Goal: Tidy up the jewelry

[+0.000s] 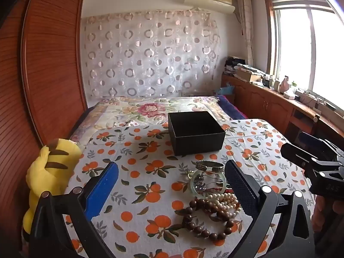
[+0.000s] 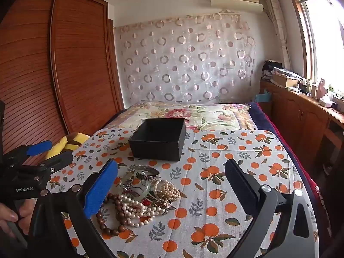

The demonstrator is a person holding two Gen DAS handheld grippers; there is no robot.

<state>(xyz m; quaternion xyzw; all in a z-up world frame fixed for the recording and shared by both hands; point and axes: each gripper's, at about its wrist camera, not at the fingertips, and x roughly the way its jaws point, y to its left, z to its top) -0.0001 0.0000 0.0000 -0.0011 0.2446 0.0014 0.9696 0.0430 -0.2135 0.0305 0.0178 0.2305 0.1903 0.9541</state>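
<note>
A pile of jewelry lies on the orange-print tablecloth [image 1: 137,193]: a brown wooden bead bracelet [image 1: 206,219], white pearl strands [image 1: 225,201], a pale green jade bangle [image 1: 194,185] and a silver bangle [image 1: 209,165]. The same pile shows in the right wrist view [image 2: 142,195]. An empty black box [image 1: 194,133] stands open behind it, also in the right wrist view [image 2: 158,138]. My left gripper [image 1: 172,185] is open, over the pile's left part. My right gripper [image 2: 172,185] is open, just right of the pile, holding nothing.
A yellow striped plush toy [image 1: 49,178] sits at the table's left edge. A bed with a floral cover [image 1: 154,107] lies behind the table. A wooden wardrobe [image 1: 49,64] stands left, and a cluttered wooden cabinet [image 1: 268,99] runs under the window at right.
</note>
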